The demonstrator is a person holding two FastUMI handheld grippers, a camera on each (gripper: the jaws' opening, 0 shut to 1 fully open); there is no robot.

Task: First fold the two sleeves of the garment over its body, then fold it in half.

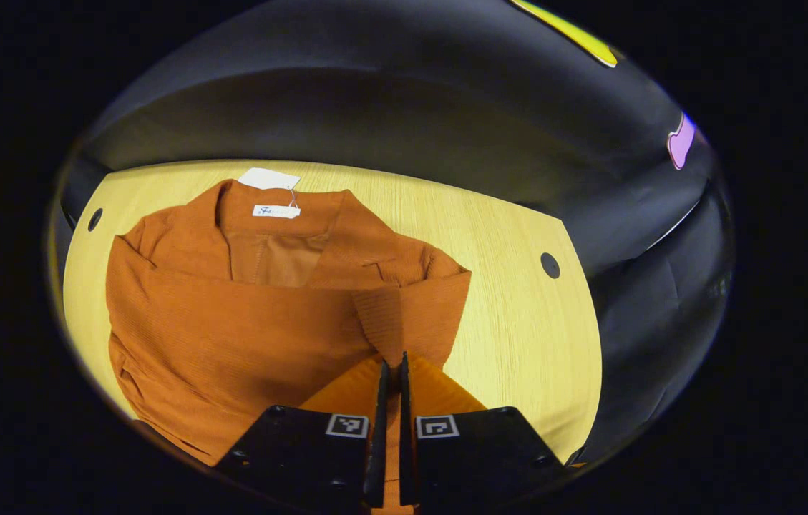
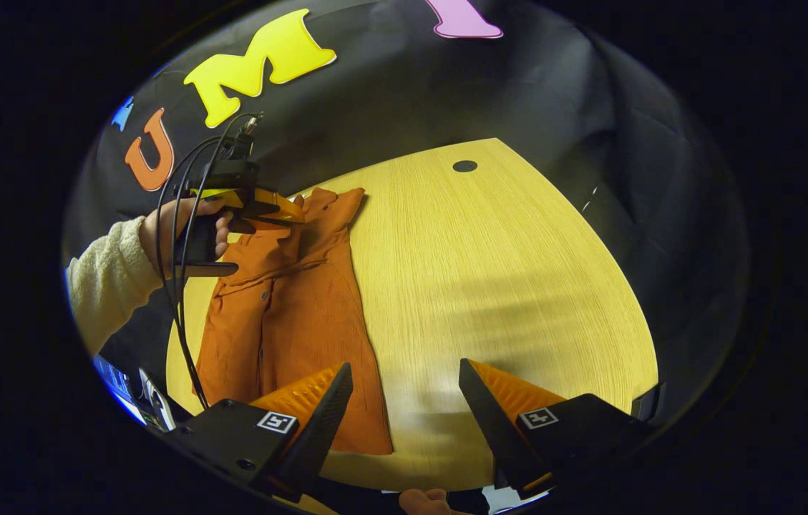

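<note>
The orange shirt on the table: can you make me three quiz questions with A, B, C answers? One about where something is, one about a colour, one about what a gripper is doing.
1. Where is the white tag?
A. at the collar of the shirt
B. on the hem
C. on the floor

2. What colour is the table?
A. grey
B. light yellow wood
C. blue

3. How is the right gripper?
A. shut on the shirt
B. shut on the tag
C. open

Answers: 1 A, the tag lies by the collar in the left gripper view. 2 B, pale wood grain shows around the shirt. 3 C, its fingers stand wide apart over the table's near edge.
</note>
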